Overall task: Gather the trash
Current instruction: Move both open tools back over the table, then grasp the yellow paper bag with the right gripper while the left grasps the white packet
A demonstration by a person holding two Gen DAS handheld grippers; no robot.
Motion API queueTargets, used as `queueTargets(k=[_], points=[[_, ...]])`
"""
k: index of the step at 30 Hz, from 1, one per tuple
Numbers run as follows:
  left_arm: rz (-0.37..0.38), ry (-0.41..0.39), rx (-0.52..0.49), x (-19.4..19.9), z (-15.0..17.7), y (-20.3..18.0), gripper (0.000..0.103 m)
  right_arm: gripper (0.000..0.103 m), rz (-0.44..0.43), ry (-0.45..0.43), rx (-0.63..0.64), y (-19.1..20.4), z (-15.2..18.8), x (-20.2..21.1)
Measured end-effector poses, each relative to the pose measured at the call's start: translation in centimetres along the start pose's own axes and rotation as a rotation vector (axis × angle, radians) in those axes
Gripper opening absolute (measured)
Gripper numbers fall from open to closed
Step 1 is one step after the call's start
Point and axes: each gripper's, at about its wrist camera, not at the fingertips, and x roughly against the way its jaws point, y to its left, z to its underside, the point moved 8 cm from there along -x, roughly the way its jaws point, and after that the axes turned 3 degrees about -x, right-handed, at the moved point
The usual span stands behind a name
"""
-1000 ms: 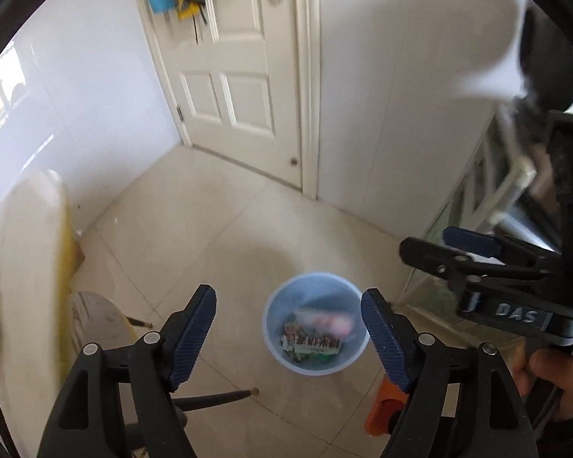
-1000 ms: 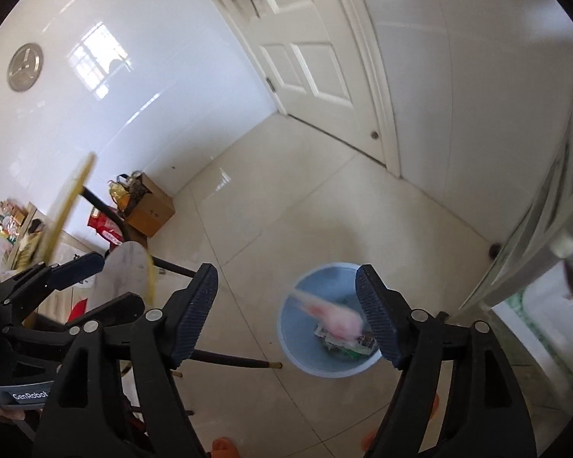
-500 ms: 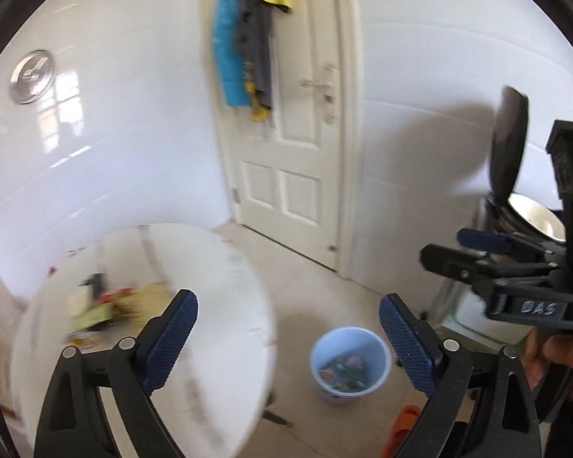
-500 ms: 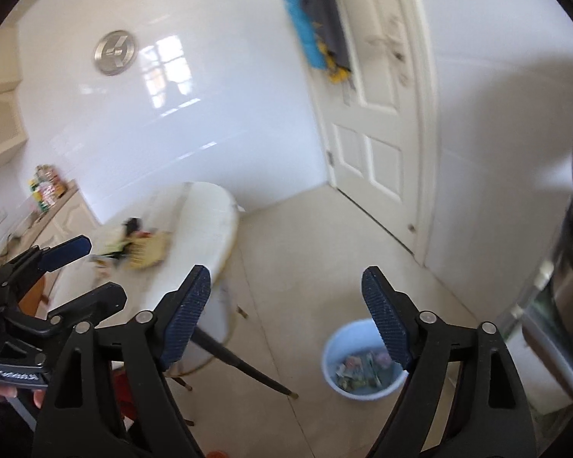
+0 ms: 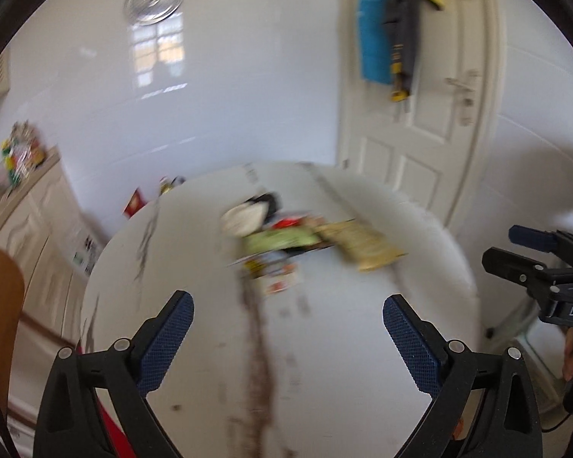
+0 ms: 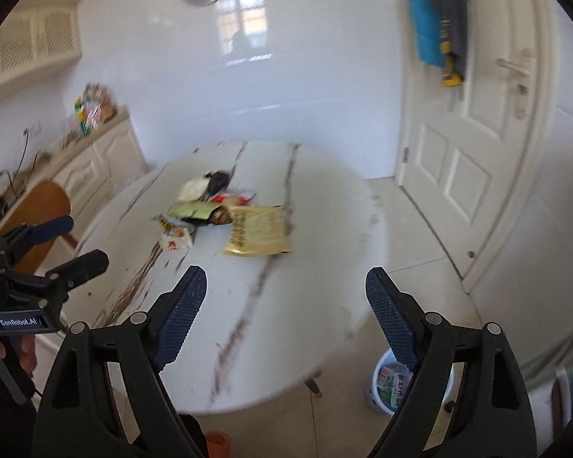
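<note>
The gold snack bag [image 6: 256, 235] lies flat on the round white table [image 6: 317, 305], long axis running near to far, rightmost in one heap of wrappers [image 6: 202, 206], ahead of the spread, empty left gripper [image 5: 288, 337] and right gripper [image 6: 285, 305], whose jaws have just been opening.

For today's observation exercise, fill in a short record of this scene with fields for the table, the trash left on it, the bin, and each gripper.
table: round white marble-look top
trash on table: a pile of wrappers near the middle, with a gold bag at its right end
bin: pale blue, on the floor beside the table, wrappers inside
left gripper: open, nothing between the jaws, which have just been opening
right gripper: open, nothing between the jaws, which have just been opening
door: white, closed, cloths hanging on it
</note>
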Motion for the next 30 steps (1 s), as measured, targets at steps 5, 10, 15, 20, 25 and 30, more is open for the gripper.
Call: queueTargets(k=[5, 10, 15, 20, 25, 30], points=[[-0.004, 0.062, 0.066, -2.1, -0.2, 3.3, 0.098, 0.084, -0.014, 0.078, 0.050, 1.7, -0.4, -6.5], [0.004, 0.107, 0.092, -6.4, -2.3, 4.9, 0.098, 0.084, -0.012, 0.137, 0.085, 2.3, -0.9, -11.5], [0.019, 0.136, 0.087, -11.1, -3.9, 6.0, 0.098, 0.080, -0.003, 0.179, 0.121, 2.4, -1.0, -15.3], [0.049, 0.153, 0.085, -14.4, -4.6, 4.8, 0.098, 0.056, -0.002, 0.203, 0.145, 2.0, -0.7, -16.3], [0.054, 0.172, 0.070, -17.1, -5.2, 3.3, 0.098, 0.027, -0.052, 0.188, 0.183, 2.2, -0.9, -15.5], [0.055, 0.217, 0.099, -20.0, -6.0, 2.8, 0.097, 0.006, -0.117, 0.188, 0.164, 2.3, -0.3, -14.5]])
